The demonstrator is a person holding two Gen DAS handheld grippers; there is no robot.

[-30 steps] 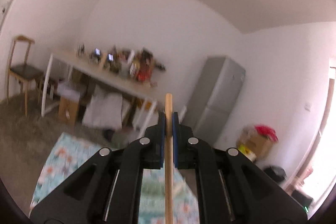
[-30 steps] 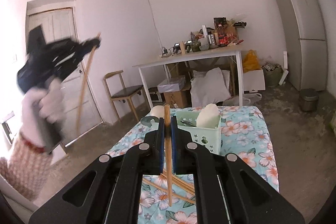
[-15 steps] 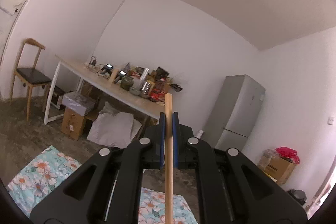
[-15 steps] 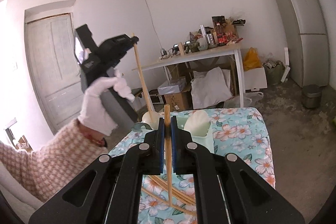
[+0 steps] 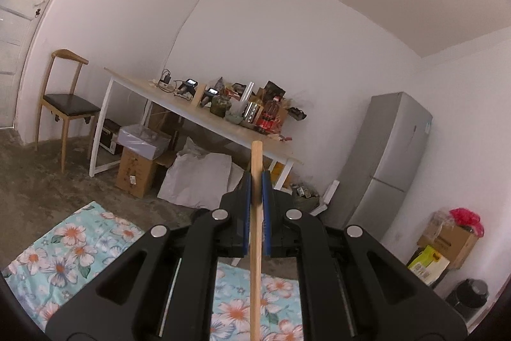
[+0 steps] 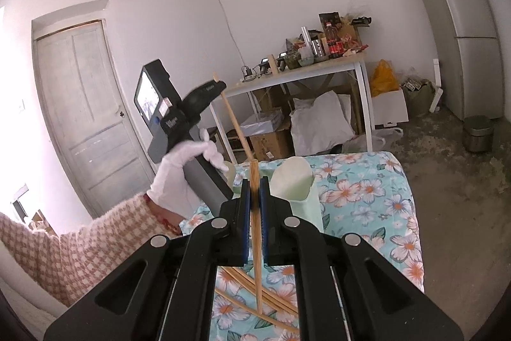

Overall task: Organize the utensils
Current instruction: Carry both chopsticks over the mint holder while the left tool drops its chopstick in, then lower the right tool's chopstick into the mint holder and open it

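- Now we see two grippers, and each one pinches one chopstick between its blue pads.
- Our left gripper is pressed together on a chopstick: a plain, light wooden stick, round, with a flat blunt top that stands a little above the fingers; the rest runs down out of the picture.
- From the right wrist view, the left gripper is held in a white-gloved hand with a checked sleeve, and its chopstick hangs tilted, the lower end near the green holder.
- Our right gripper is also closed on a second chopstick, same pale wood, almost upright, with its thin tip near the loose chopsticks that lie crossed on the flowered cloth.
- The green holder stands on this cloth just behind the right gripper, and a white rounded thing sits in it; we cannot tell what it is.
- Behind, a white table with clutter stands at the wall.
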